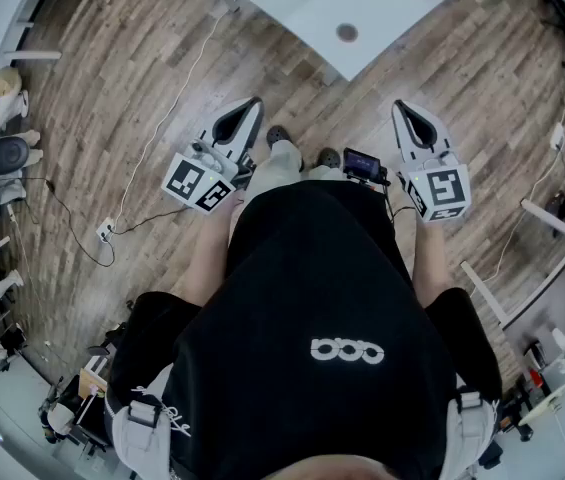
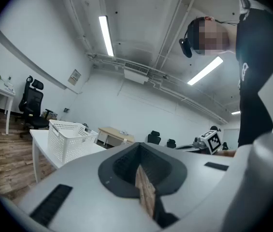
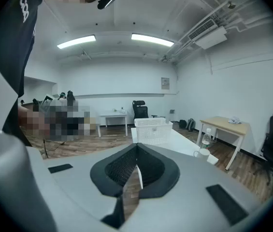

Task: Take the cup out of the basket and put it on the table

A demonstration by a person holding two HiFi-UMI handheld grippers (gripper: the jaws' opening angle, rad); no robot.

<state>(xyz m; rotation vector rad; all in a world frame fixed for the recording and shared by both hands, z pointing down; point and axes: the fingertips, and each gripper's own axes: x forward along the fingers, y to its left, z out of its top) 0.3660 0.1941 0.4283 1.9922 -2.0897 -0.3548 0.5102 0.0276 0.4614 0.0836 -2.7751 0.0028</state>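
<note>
A white slatted basket (image 3: 151, 129) stands on a white table (image 3: 184, 143), also seen as basket (image 2: 71, 139) in the left gripper view; what it holds is hidden. Near the table's corner stand a white cup (image 3: 203, 152) and a clear water bottle (image 3: 206, 138). In the head view the table (image 1: 312, 13) lies ahead of the person, well beyond both grippers. My left gripper (image 1: 253, 103) and right gripper (image 1: 400, 106) are held at waist height over the floor, both shut with nothing between the jaws, as the left gripper (image 2: 138, 166) and right gripper (image 3: 137, 166) views show.
Wood-plank floor (image 1: 142, 58) with a white cable and socket strip (image 1: 105, 230) at the left. Black office chairs (image 2: 31, 108), a wooden desk (image 3: 223, 125) and another white table (image 3: 113, 115) stand around the room. Shelving and clutter (image 1: 552, 268) sit at the right.
</note>
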